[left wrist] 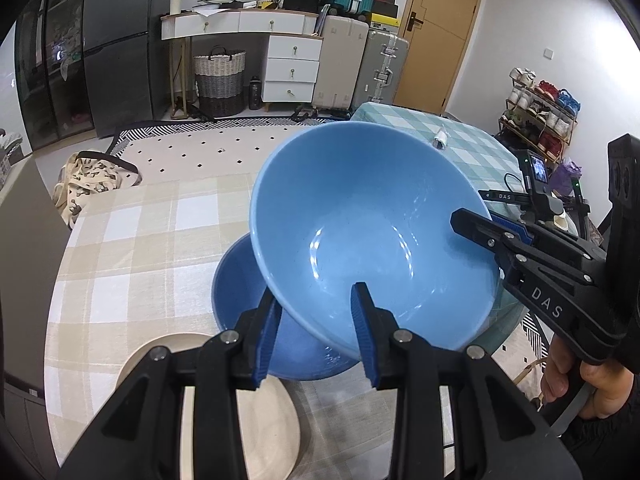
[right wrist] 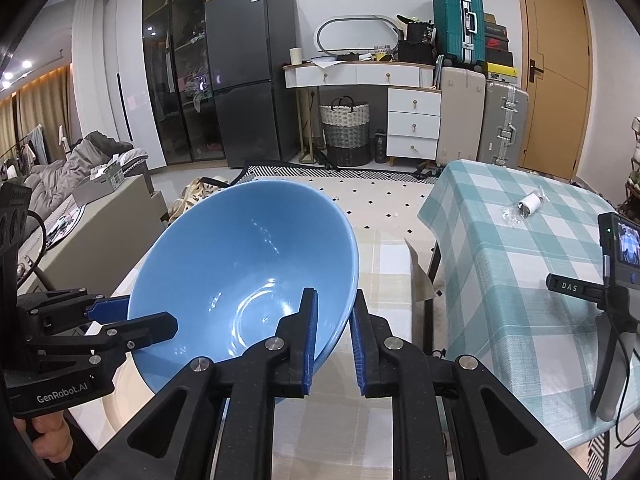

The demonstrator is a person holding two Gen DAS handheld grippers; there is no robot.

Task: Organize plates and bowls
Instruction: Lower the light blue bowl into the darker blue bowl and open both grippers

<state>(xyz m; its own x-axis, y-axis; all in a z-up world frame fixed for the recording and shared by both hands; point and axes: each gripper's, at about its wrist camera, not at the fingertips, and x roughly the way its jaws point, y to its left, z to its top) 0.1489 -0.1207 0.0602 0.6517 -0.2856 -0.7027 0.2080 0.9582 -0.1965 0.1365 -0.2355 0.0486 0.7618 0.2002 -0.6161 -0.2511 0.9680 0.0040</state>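
A large light blue bowl (left wrist: 360, 220) (right wrist: 240, 264) hangs tilted between both grippers. My left gripper (left wrist: 316, 332) is shut on its near rim, one pad inside and one underneath. In the right wrist view the left gripper (right wrist: 148, 314) clamps the bowl's left edge. My right gripper (right wrist: 335, 340) is shut on the opposite rim, which runs between its blue pads. The left wrist view shows the right gripper (left wrist: 476, 216) at the bowl's right edge. Directly below sits a darker blue bowl (left wrist: 240, 288) on the beige checked table (left wrist: 140, 240). A cream plate (left wrist: 272, 420) lies nearer me.
A teal checked table (right wrist: 500, 260) stands to the right with a small wrapped item (right wrist: 526, 204) and a camera on a stand (right wrist: 624, 248). A narrow gap separates the two tables. A bag (left wrist: 92, 184) lies on the floor beyond the beige table's far left corner.
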